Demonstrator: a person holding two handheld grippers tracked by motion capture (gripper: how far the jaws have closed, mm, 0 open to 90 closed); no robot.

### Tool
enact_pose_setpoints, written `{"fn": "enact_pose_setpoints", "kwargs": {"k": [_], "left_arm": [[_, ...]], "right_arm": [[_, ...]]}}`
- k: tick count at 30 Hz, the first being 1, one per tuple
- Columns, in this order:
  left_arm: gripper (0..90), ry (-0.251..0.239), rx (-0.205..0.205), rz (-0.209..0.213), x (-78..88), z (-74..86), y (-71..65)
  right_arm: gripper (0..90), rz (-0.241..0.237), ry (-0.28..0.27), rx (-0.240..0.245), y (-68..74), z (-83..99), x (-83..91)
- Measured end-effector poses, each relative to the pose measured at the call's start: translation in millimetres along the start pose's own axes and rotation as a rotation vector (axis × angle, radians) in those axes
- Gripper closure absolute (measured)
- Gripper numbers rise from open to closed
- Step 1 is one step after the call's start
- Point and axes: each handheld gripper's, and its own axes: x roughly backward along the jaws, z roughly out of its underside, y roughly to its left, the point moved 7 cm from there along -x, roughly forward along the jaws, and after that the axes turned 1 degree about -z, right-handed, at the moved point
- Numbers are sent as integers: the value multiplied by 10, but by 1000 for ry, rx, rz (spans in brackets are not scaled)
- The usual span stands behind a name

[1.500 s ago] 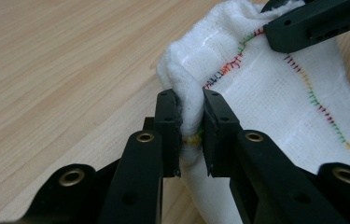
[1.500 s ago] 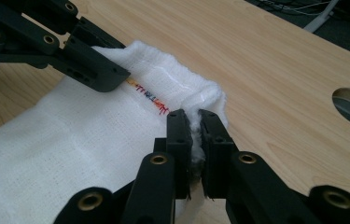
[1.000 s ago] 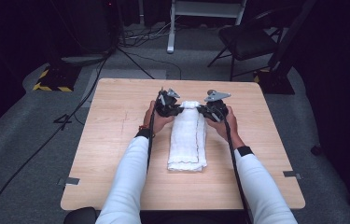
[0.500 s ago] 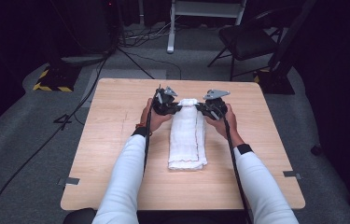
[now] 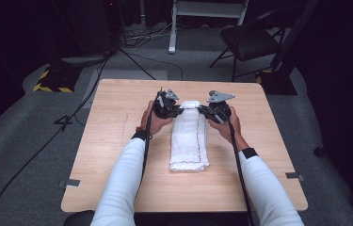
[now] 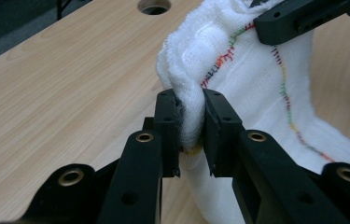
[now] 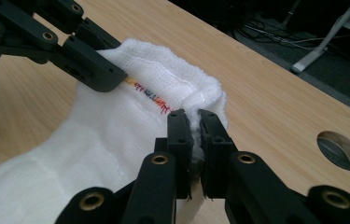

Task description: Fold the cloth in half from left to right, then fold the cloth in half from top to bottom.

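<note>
Dark floor lies all around my wooden table, with cables and a black chair far behind it. On the table lies a white towel, folded into a long strip. It sits in the middle of the table and runs from near me toward the far side. Its near end lies flat on the wood. Its far end is lifted up a little, because I hold it there on both sides.

My left gripper is at the left corner of that far end. In the left gripper view its two black jaws squeeze a thick fold of the towel between them. My right gripper is at the right corner. In the right gripper view its jaws sit almost together, with a thin bit of the towel caught between them.

Little stitches in many colours run along the towel near its edge. A round hole is cut in the table top, a bit away from the towel. My two grippers are near each other, with the raised towel end stretched between them. My sleeves are white.
</note>
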Motion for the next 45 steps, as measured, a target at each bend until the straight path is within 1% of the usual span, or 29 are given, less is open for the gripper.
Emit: {"fn": "enact_pose_setpoints", "kwargs": {"k": [2,6,10,11,16,18,20,22,26,31,33,34,36,38,40,45], "left_arm": [[765,-2,-19,6,46,27,-32],[762,-25,-29,38,122,66,-85],[761,-26,-51,62,170,124,-126],[762,-33,-54,74,188,139,-145],[762,-43,-74,103,259,201,-254],[761,-33,-89,105,279,233,-297],[761,-33,-94,105,296,259,-336],[760,-35,-84,101,307,281,-358],[760,-33,-80,98,320,322,-386],[715,-60,-63,112,374,368,-402],[731,-64,-63,115,397,401,-399],[738,-67,-60,123,407,417,-406],[765,-65,-72,140,410,447,-434],[772,-56,-91,135,410,476,-462],[773,-60,-95,139,423,494,-480],[778,-66,-105,145,478,516,-516]], "right_arm": [[851,-22,-16,-5,30,10,52],[851,-51,-18,15,90,59,129],[851,-86,-9,30,155,103,167],[851,-96,-11,32,174,113,181],[851,-126,-22,37,246,179,264],[850,-134,-22,46,271,201,296],[851,-139,-23,52,304,215,322],[851,-143,-17,65,335,224,335],[851,-146,-13,78,383,234,361],[851,-162,-7,85,443,278,379],[850,-165,-7,87,457,288,394],[851,-172,-6,84,465,294,406],[851,-178,-13,81,482,296,422],[851,-181,-12,91,509,300,430],[851,-184,-9,99,536,309,442],[851,-201,-16,102,576,336,499]]}}
